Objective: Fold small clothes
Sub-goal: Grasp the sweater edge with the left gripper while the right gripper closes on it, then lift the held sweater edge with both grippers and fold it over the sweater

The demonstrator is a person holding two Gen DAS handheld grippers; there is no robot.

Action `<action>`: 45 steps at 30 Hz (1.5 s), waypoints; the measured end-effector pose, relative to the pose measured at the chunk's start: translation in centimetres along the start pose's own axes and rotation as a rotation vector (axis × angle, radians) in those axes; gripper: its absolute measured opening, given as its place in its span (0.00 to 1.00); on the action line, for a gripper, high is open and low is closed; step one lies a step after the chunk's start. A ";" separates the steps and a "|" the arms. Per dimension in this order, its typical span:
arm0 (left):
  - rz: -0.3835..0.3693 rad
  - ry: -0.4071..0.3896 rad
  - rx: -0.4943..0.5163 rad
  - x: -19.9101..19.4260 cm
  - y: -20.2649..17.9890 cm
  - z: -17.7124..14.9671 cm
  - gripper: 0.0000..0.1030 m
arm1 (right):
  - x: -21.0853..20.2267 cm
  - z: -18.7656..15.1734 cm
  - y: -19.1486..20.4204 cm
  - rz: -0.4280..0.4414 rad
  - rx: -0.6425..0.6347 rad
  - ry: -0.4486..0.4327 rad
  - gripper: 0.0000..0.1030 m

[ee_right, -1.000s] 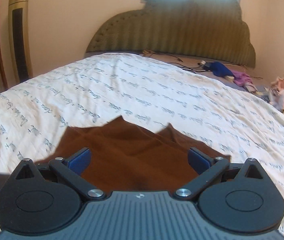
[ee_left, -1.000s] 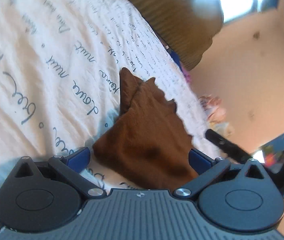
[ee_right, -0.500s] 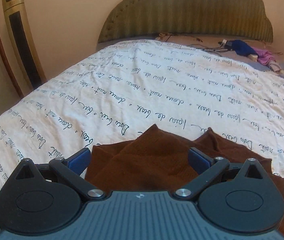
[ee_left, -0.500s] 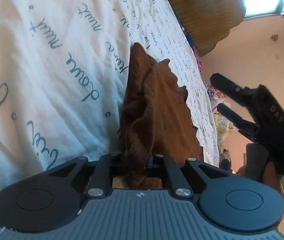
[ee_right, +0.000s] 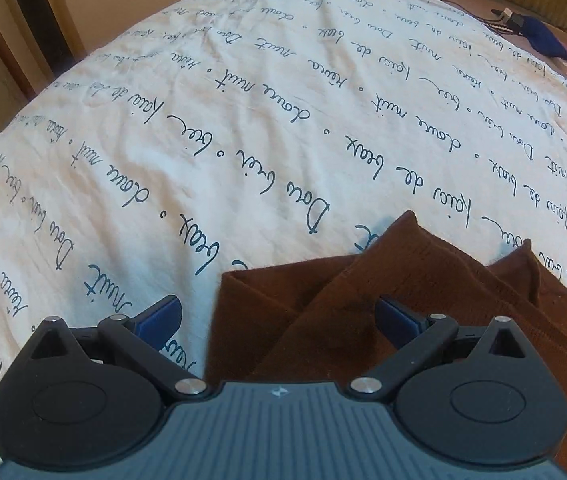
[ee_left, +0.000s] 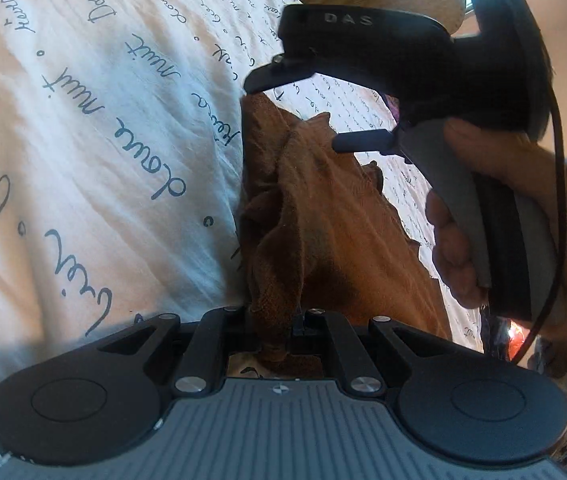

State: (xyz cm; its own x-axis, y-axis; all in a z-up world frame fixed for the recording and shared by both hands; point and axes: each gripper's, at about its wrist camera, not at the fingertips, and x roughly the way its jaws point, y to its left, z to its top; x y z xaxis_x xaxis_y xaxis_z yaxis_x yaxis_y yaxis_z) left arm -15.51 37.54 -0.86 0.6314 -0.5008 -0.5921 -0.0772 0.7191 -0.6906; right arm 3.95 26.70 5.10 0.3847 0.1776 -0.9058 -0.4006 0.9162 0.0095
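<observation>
We are pinching the brown garment (ee_left: 323,216) in our left gripper (ee_left: 277,326) to lift an edge off the bed (ee_right: 243,120), while our right gripper (ee_right: 279,316), jaws apart, is approaching its far corner.

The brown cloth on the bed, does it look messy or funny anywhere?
Yes. The brown cloth is scrunched into a ridge where the left gripper pinches it, not flat on the bedsheet. The right gripper is open above it. Nothing looks torn.
</observation>
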 end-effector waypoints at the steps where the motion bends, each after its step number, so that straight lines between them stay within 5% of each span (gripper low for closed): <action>1: -0.003 -0.001 -0.002 0.1 0.1 0.0 0.09 | 0.2 0.1 0.2 -0.015 -0.005 0.005 1.00; 4: -0.011 0.000 0.000 0.0 0.1 -0.1 0.08 | 1.3 -0.1 1.3 -0.072 -0.073 0.030 0.99; 7: -0.020 0.001 -0.001 -0.4 0.3 -0.1 0.08 | 1.7 -0.5 1.7 -0.067 -0.090 0.025 0.46; 8: -0.021 0.000 -0.004 -0.5 0.4 -0.2 0.08 | 1.3 -0.5 1.8 -0.077 -0.088 0.012 0.15; 9: -0.020 -0.001 -0.006 -0.6 0.4 -0.2 0.08 | 0.9 -0.4 1.9 -0.088 -0.092 0.000 0.08; 19: -0.017 -0.030 0.029 -1.7 -1.0 0.4 0.07 | -4.3 -0.2 -1.6 0.039 0.022 -0.089 0.08; 28: -0.070 -0.040 0.206 -1.9 -8.0 0.1 0.07 | -10.7 -1.2 -9.1 0.181 0.136 -0.182 0.08; 45: -0.130 0.178 0.509 7.0 -19.5 -7.5 0.07 | -15.5 -13.1 -27.3 0.198 0.371 -0.303 0.08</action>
State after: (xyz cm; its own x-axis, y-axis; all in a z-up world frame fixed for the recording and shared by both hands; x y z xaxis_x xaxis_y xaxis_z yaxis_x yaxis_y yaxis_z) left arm -15.38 16.33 5.35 0.4674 -0.6428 -0.6069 0.4033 0.7660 -0.5007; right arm -1.96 -5.79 13.30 0.5769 0.4064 -0.7085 -0.1894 0.9103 0.3680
